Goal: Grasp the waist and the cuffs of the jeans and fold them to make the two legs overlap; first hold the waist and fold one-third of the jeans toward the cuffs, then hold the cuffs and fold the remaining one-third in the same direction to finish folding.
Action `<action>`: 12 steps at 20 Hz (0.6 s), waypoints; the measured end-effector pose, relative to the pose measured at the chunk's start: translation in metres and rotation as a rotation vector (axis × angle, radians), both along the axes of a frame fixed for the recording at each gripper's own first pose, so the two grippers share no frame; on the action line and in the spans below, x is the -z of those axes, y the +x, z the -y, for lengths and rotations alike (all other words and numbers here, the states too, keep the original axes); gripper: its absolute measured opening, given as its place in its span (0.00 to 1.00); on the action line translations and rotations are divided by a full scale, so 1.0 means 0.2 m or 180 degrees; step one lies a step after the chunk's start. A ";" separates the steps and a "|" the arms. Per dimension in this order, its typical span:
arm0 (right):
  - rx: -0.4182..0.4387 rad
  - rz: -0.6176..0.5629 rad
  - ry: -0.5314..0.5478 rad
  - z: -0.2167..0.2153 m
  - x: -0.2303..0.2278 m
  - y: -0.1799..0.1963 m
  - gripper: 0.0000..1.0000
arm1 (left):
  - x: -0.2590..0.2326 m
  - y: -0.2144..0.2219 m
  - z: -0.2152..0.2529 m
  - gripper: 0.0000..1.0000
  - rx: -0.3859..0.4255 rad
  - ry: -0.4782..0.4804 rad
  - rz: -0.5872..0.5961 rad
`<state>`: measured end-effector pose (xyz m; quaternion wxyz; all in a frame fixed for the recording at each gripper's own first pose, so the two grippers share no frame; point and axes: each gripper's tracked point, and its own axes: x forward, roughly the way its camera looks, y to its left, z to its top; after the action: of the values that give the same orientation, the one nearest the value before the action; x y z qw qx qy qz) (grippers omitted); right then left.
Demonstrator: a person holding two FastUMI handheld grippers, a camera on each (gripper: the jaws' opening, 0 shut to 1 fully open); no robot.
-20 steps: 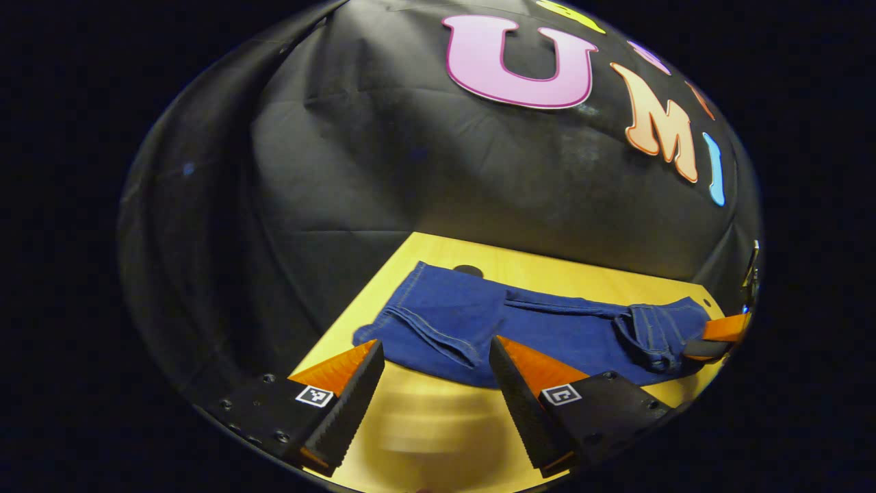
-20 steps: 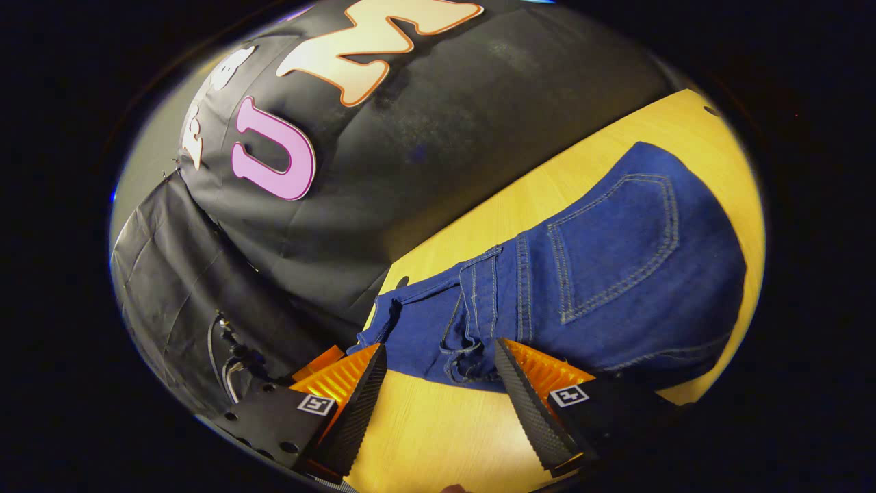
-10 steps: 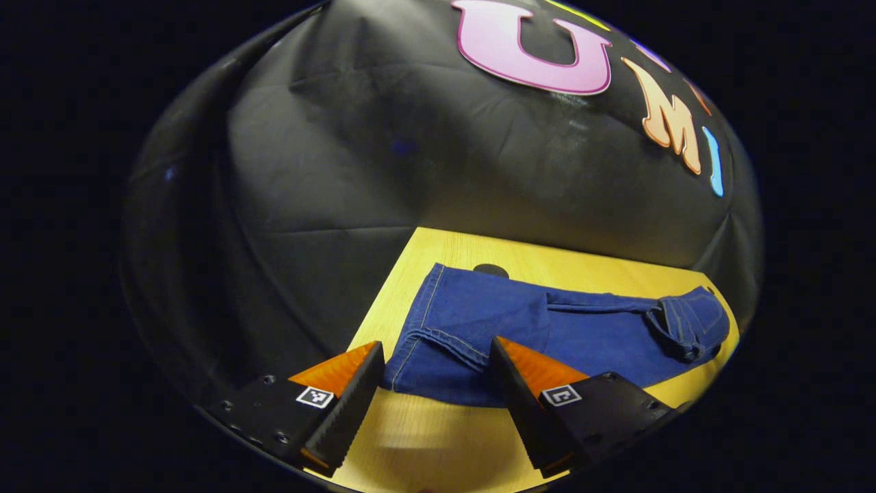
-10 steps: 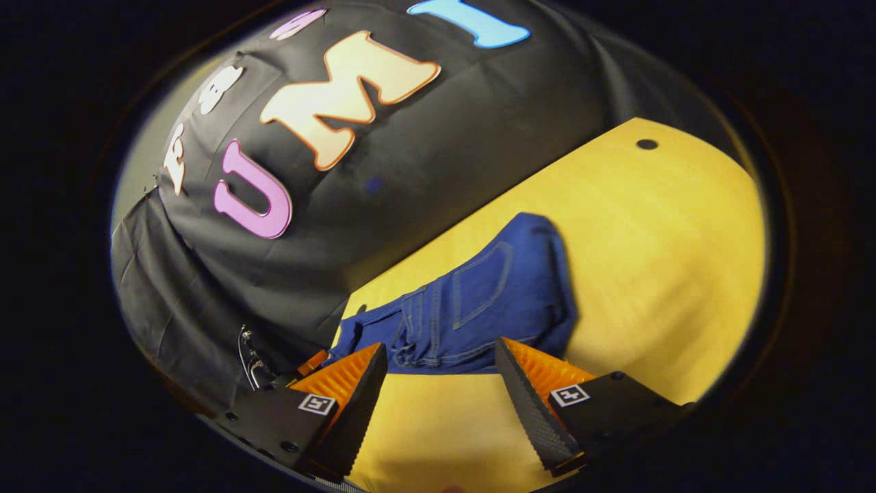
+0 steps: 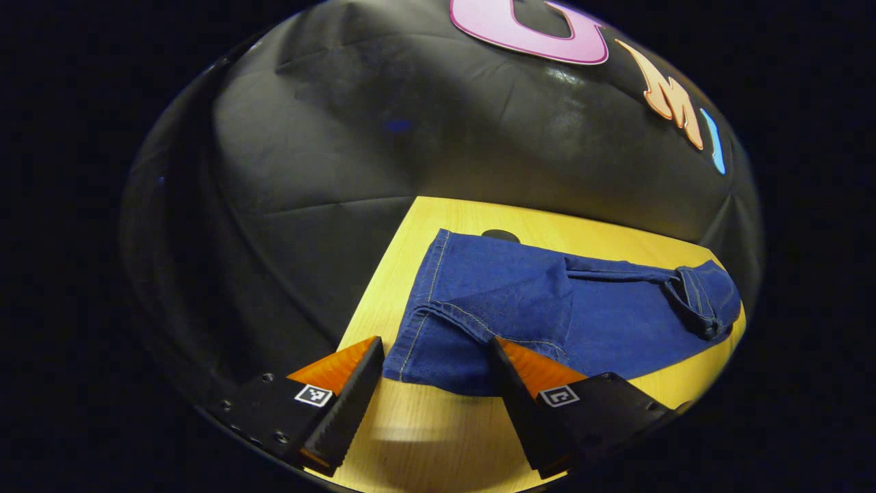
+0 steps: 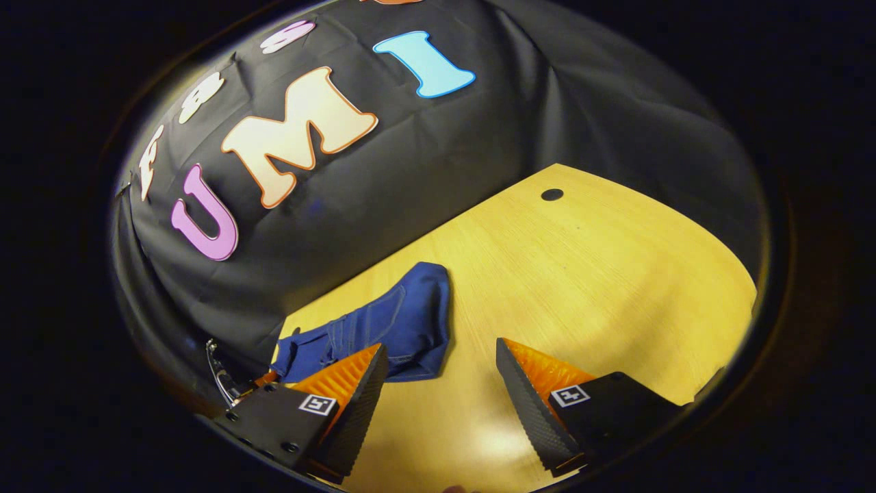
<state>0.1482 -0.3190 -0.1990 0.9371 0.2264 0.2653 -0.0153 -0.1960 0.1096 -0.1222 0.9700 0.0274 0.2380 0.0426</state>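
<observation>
- A pale yellow wooden surface [image 5: 438, 445] with fine straight grain carries the scene, lit warmly from above, with a soft bright patch near the front.
- A small dark round hole [image 6: 551, 194] sits near its far corner.
- Black wrinkled cloth [image 5: 328, 157] forms the wall behind and beside it, creased in folds and faintly shiny.

Dim, warm light; strong fisheye distortion.
</observation>
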 end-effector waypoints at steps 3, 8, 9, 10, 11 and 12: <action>-0.0081 -0.0089 0.0015 -0.03 0.04 -0.01 0.98 | 0.01 0.02 0.01 0.89 0.0126 0.0090 -0.0096; -0.0193 -0.0137 0.0035 -0.07 0.07 0.00 0.98 | 0.01 0.03 0.12 0.43 0.0356 -0.0119 -0.0101; -0.0186 -0.0128 0.0034 -0.06 0.06 0.00 0.98 | 0.02 0.03 0.13 0.26 0.0333 -0.0144 -0.0109; -0.0174 -0.0117 0.0036 -0.06 0.04 0.00 0.98 | 0.02 0.02 0.13 0.21 0.0292 -0.0160 -0.0101; -0.0157 -0.0105 0.0044 -0.05 0.03 0.00 0.98 | 0.02 0.03 0.13 0.12 0.0242 -0.0180 -0.0083; -0.0139 -0.0096 0.0047 -0.04 0.02 0.00 0.98 | 0.02 0.02 0.13 0.10 0.0182 -0.0216 -0.0055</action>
<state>0.1486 -0.3114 -0.2030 0.9314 0.2273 0.2843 0.0036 -0.1913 0.0832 -0.1254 0.9690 0.0016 0.2468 0.0065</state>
